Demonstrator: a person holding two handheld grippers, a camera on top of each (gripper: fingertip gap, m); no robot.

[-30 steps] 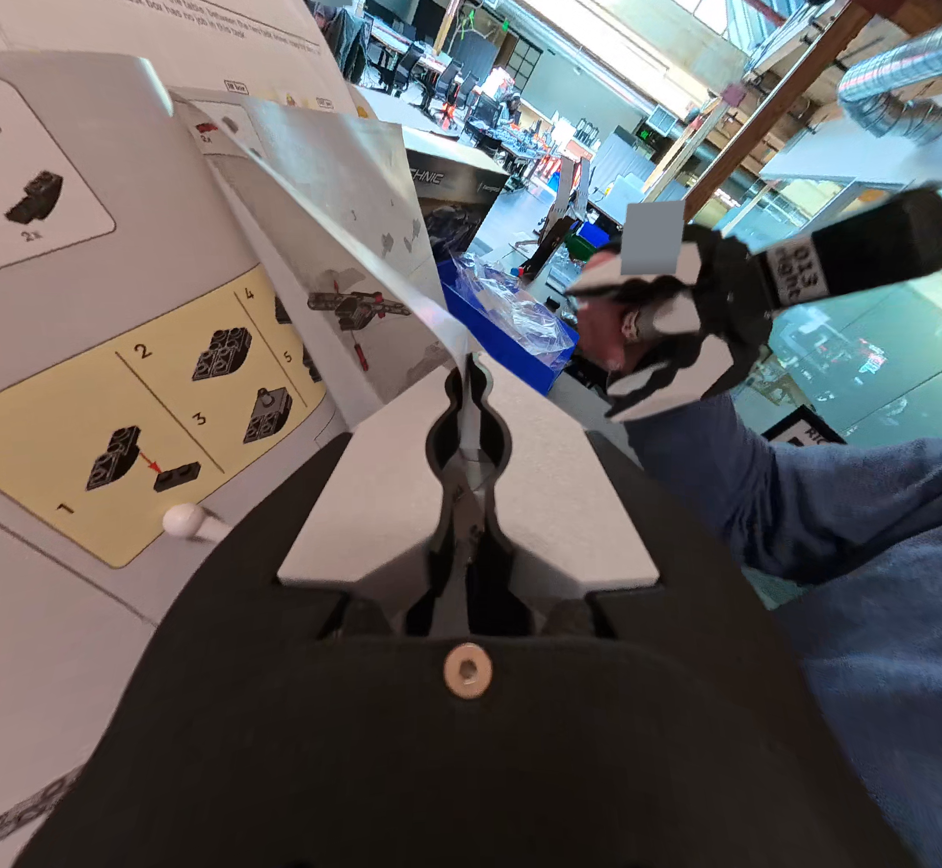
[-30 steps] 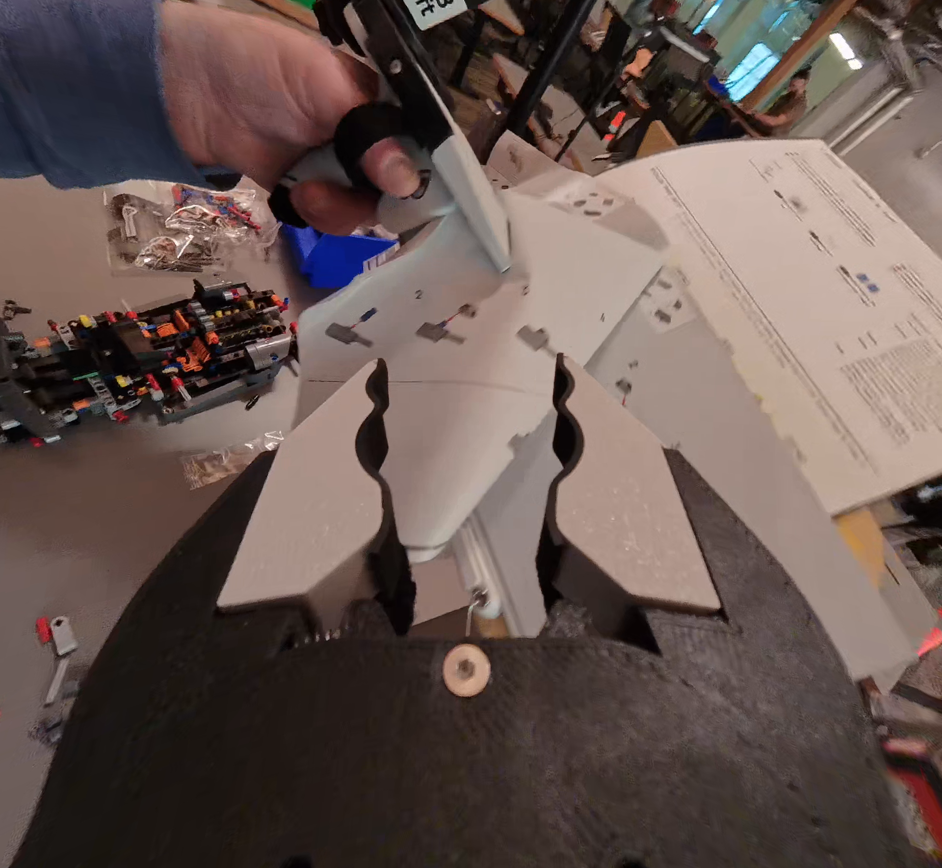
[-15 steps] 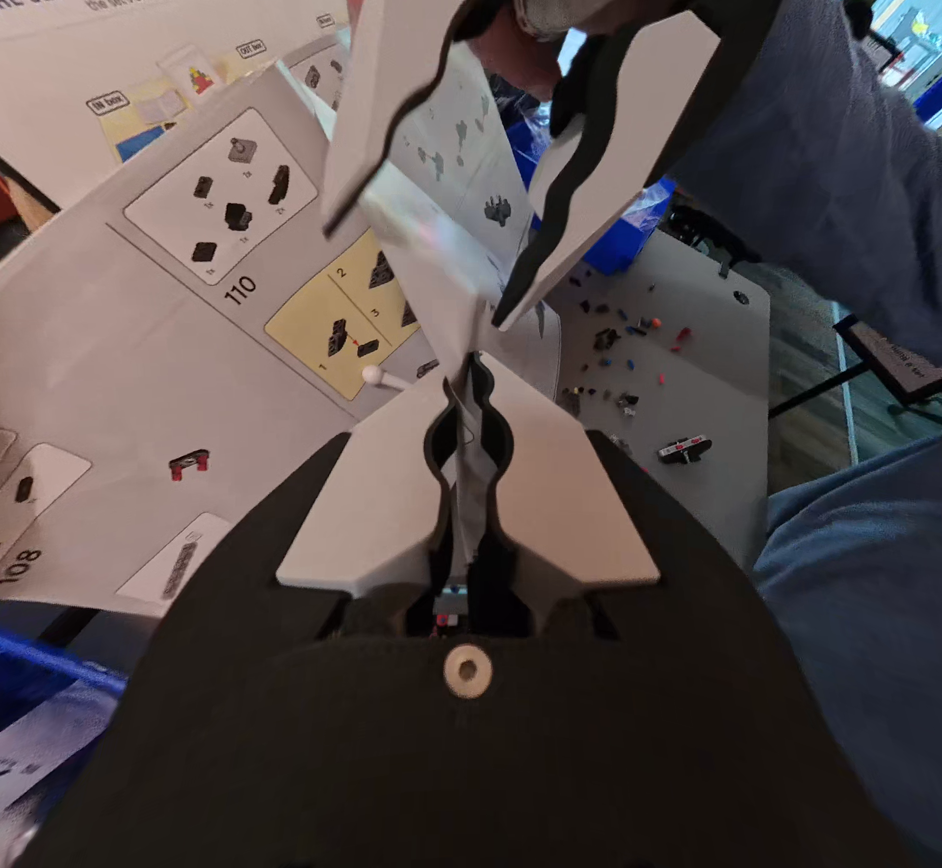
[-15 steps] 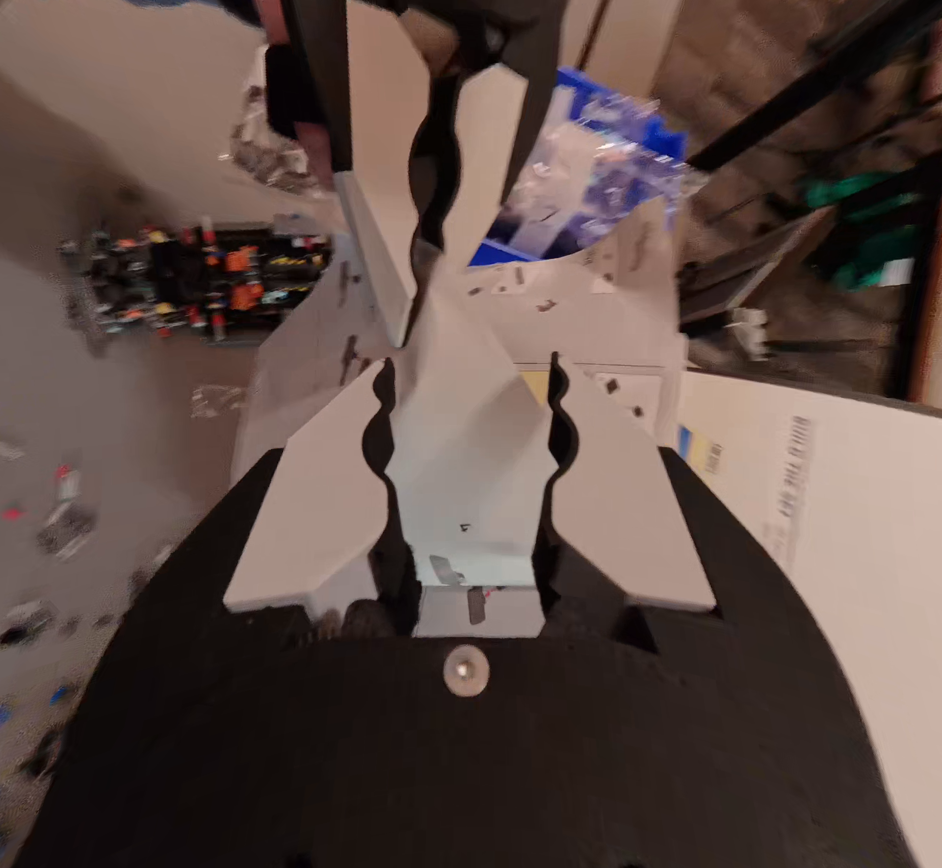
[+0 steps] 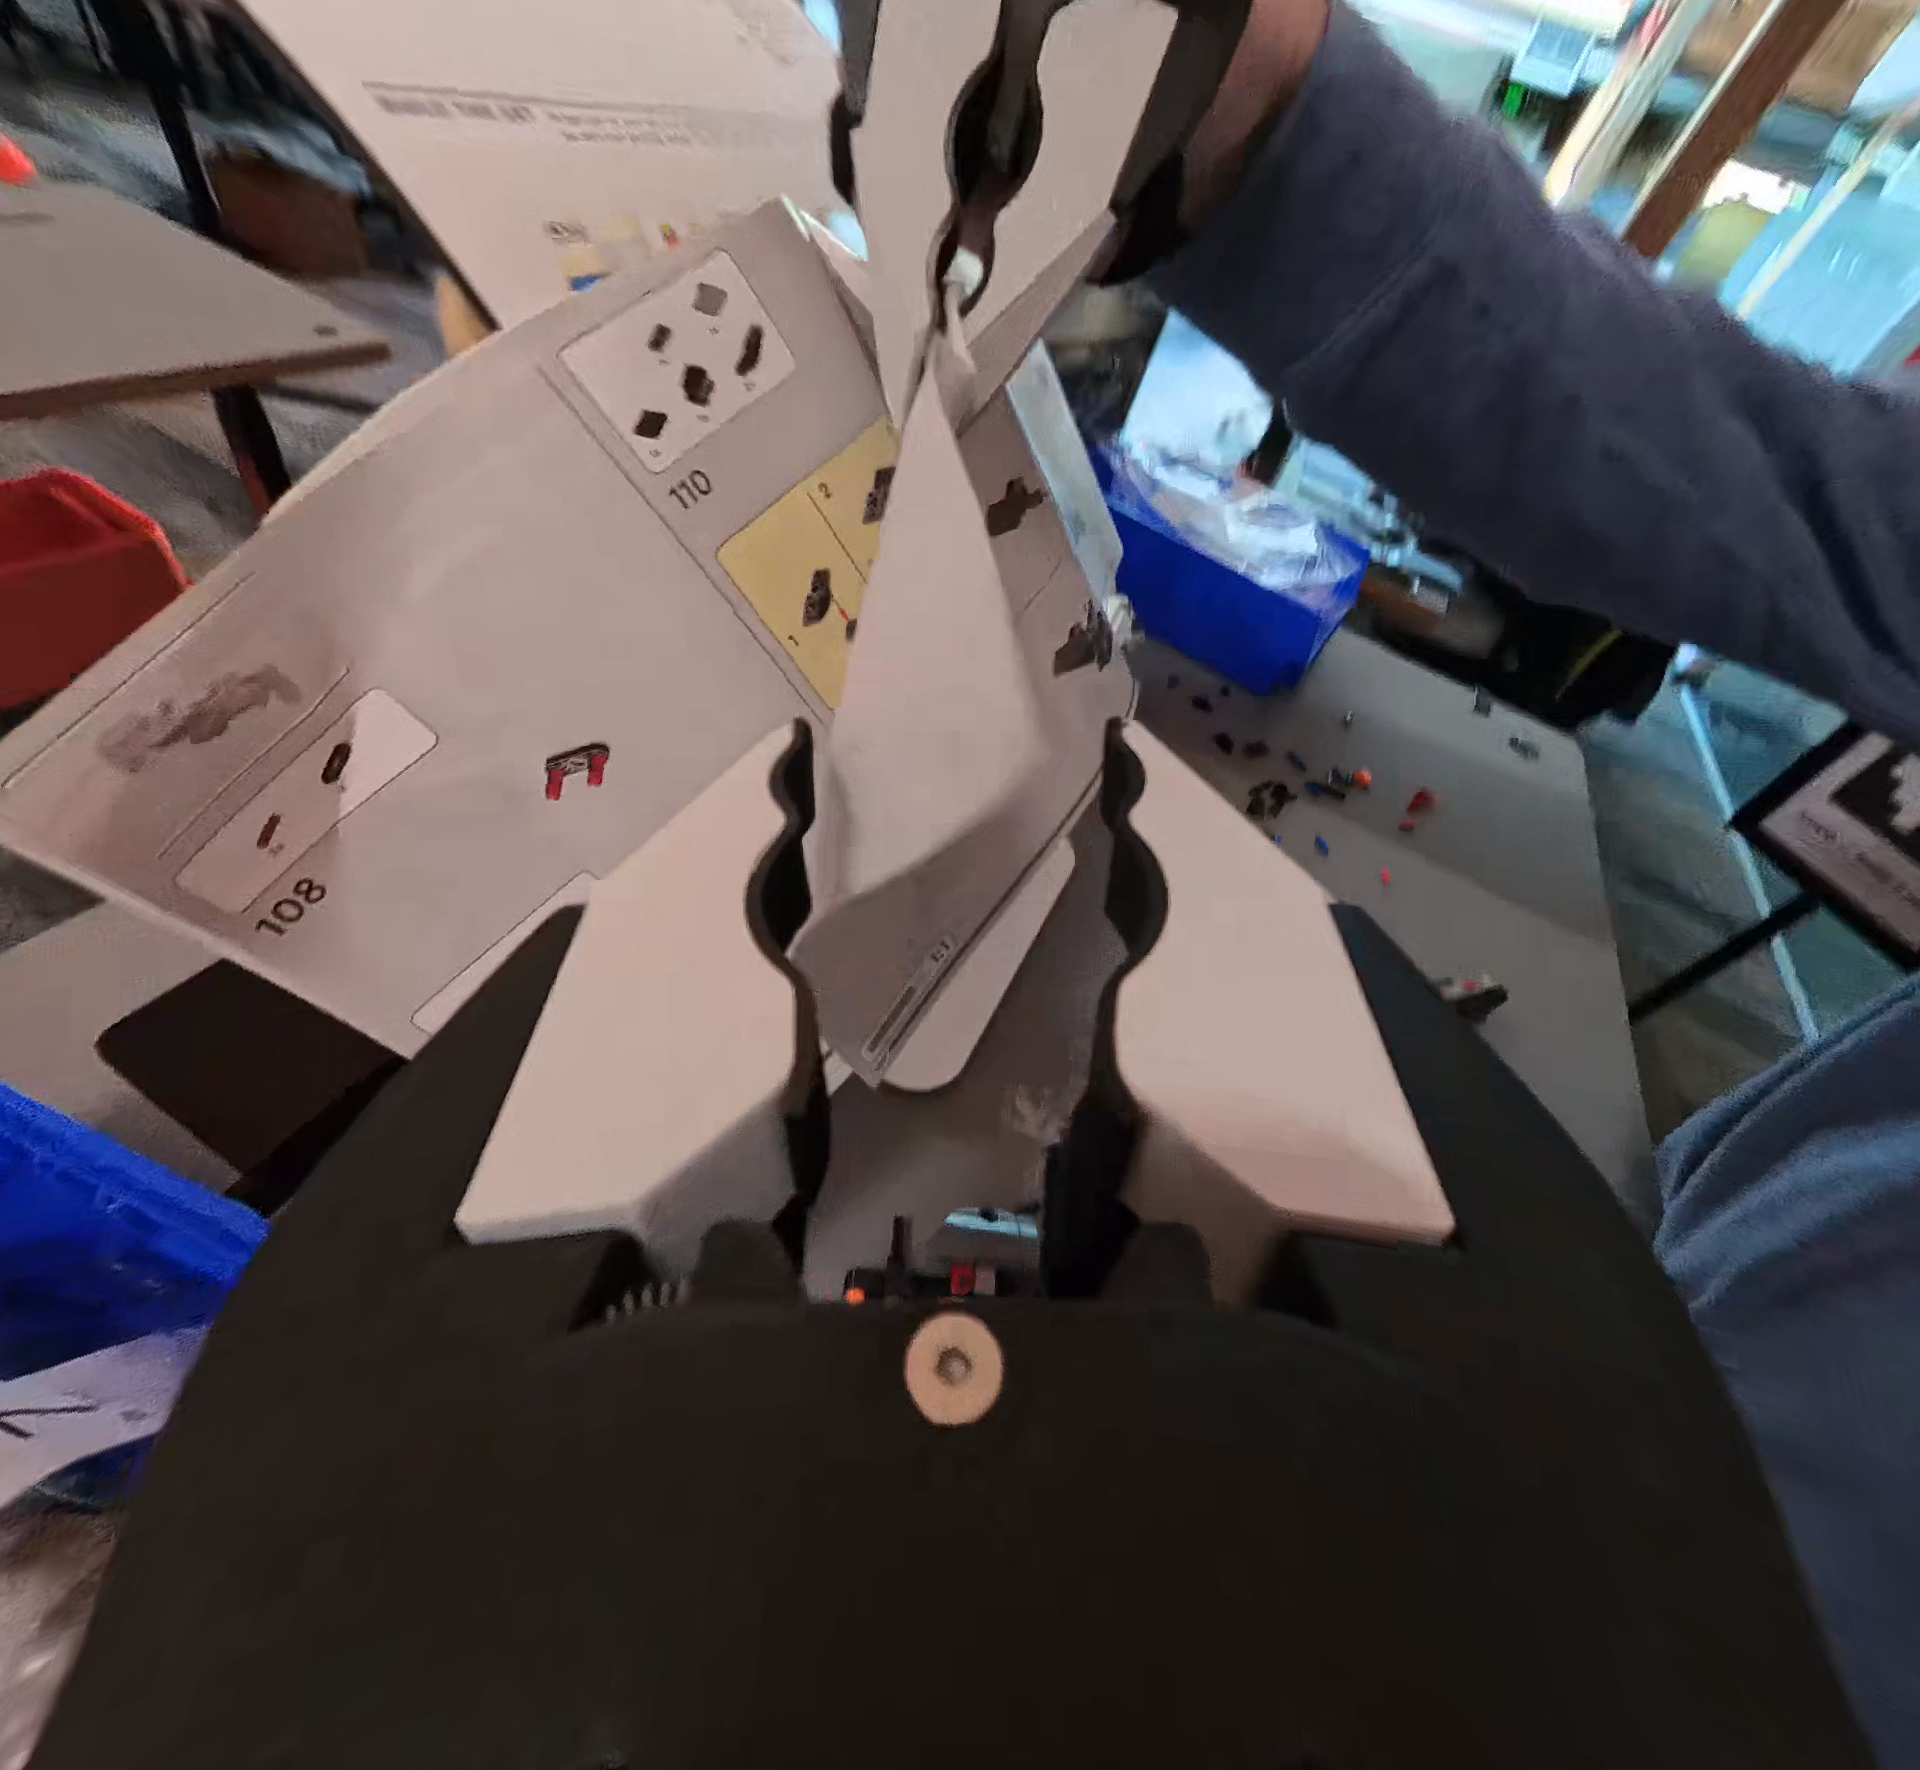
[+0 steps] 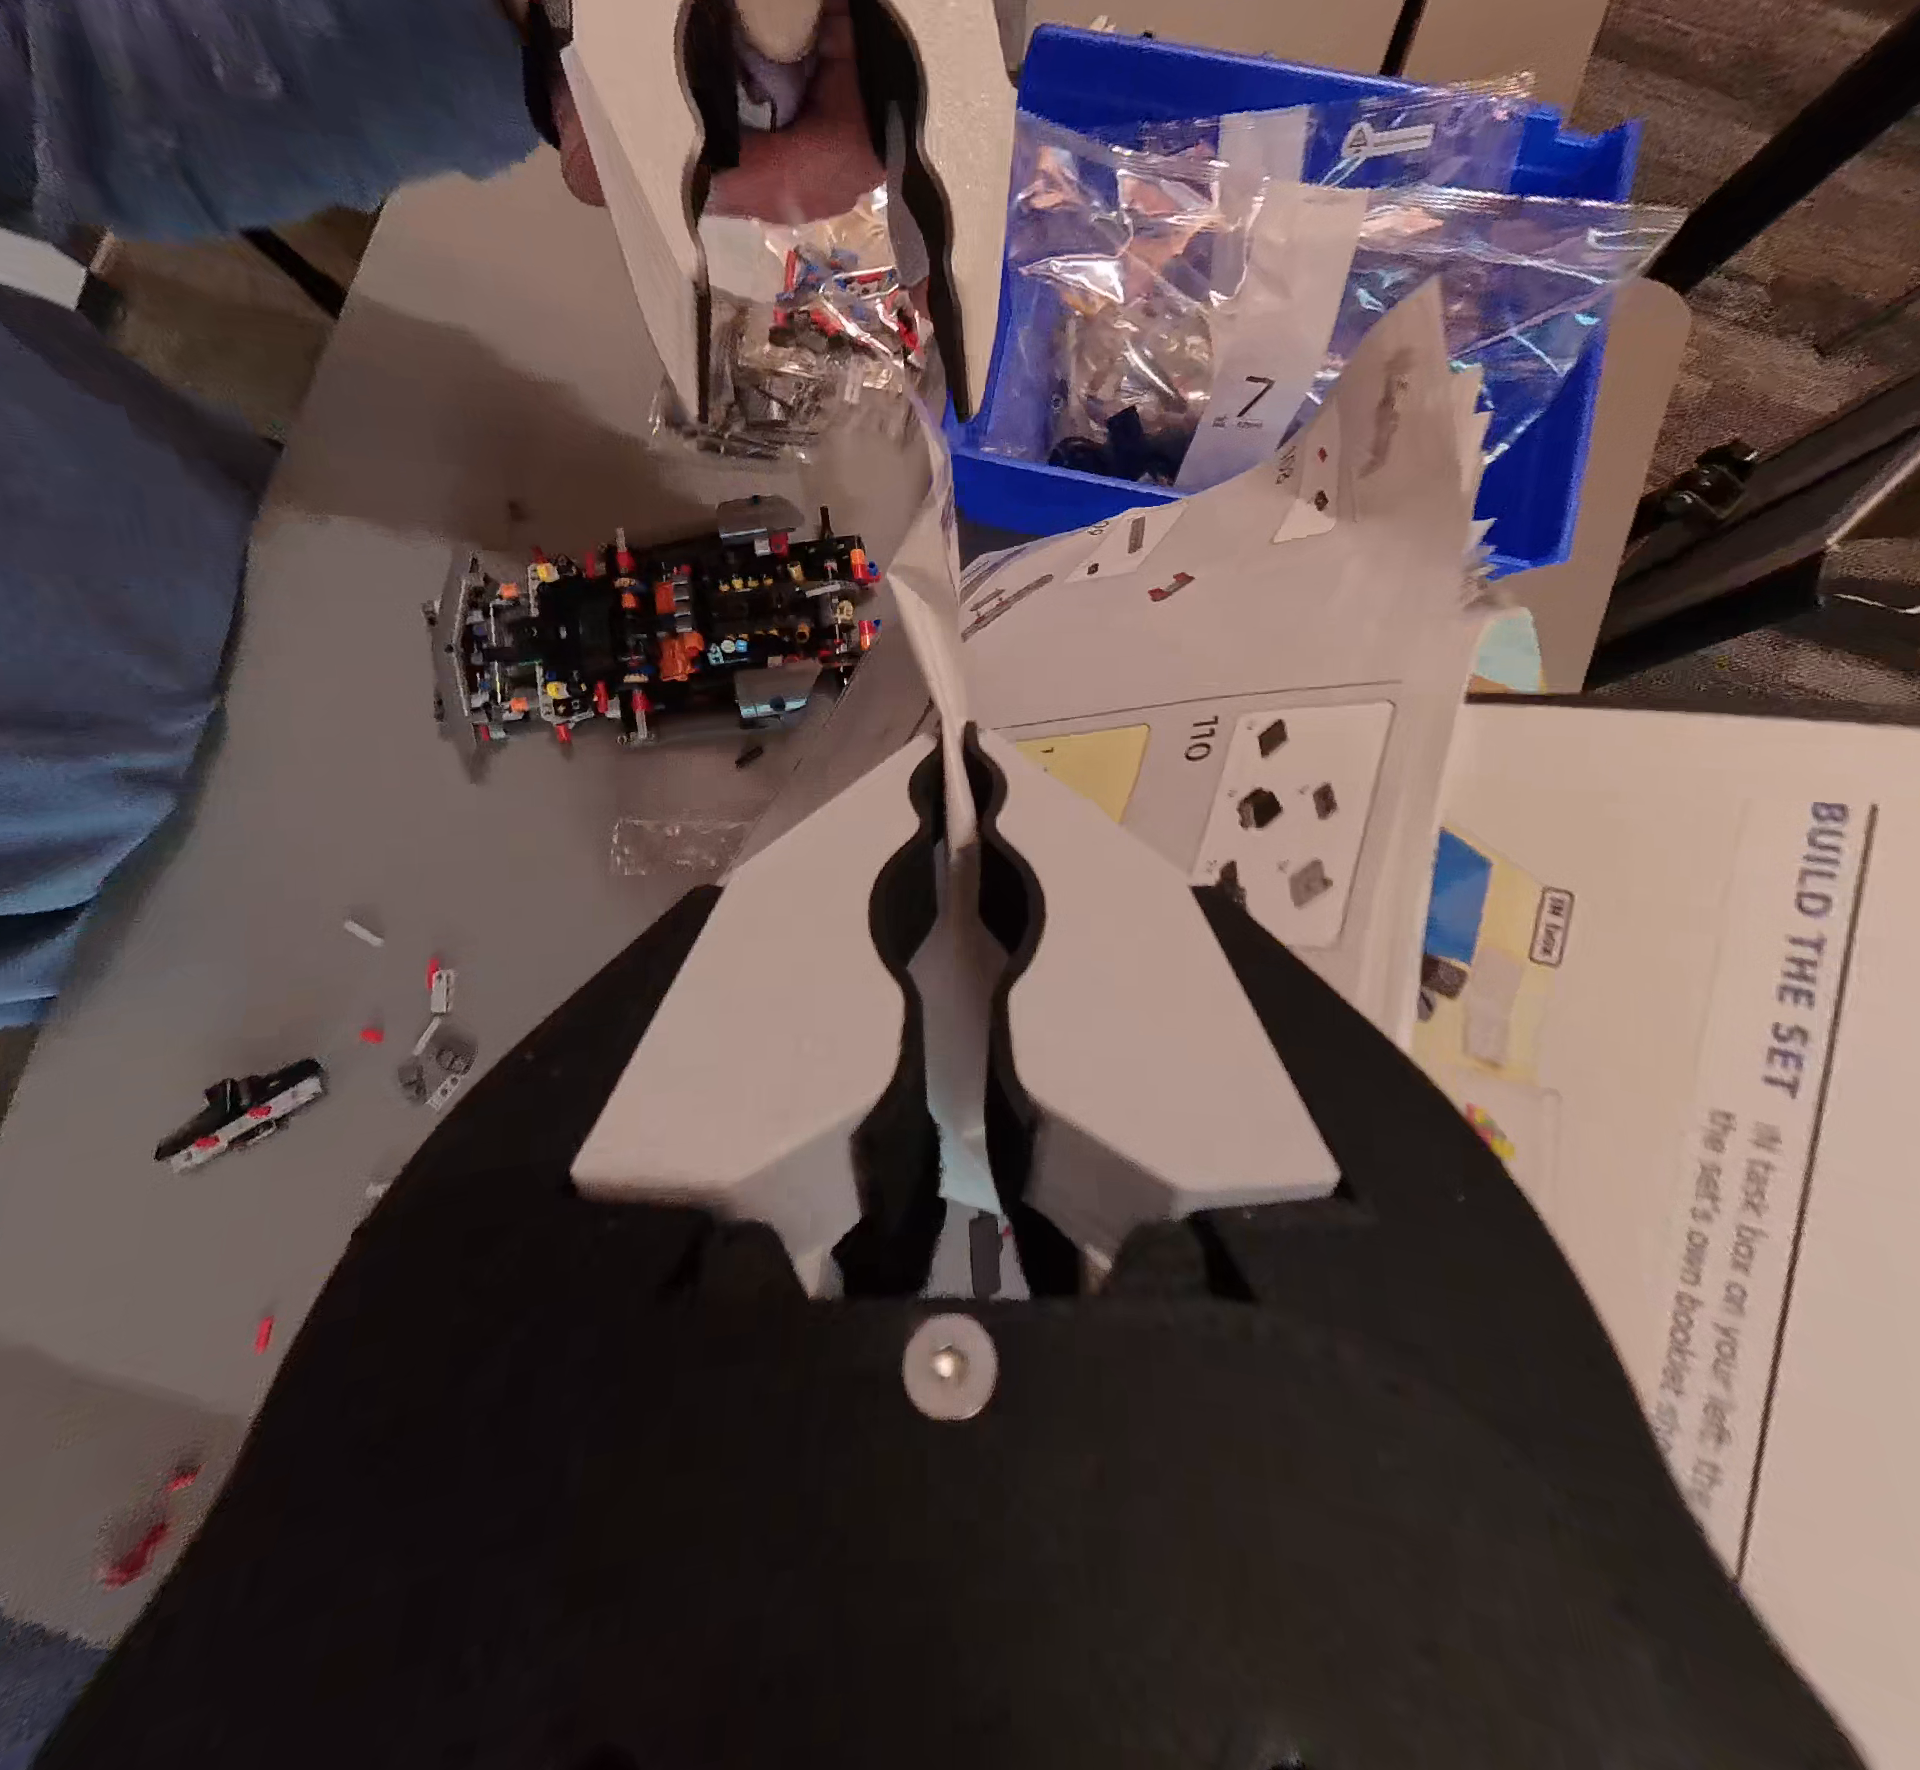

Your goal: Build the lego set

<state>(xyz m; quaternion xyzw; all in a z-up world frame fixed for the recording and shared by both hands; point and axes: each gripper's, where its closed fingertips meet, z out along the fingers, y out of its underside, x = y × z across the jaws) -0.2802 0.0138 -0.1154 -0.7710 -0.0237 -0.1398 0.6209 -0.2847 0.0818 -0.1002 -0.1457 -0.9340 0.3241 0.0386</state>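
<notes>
booklet page (image 5: 935, 764): thin glossy paper, creased | gripper fingers (image 6: 1143, 993): matt pale plastic, faintly grainy | gripper body (image 6: 935, 1564): matt black, rough-textured | bin (image 6: 1538, 432): glossy blue plastic | bags (image 6: 1247, 266): clear crinkled film | sleeve (image 5: 1558, 370): soft blue cloth | table (image 6: 312, 837): smooth matt grey

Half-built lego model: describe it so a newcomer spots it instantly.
Find the grey table and the blue bin of clear bags. Beside the bin, left of the open instruction booklet, lies the half-built lego model: a long black frame studded with orange and red, far larger than the loose pieces.
</notes>
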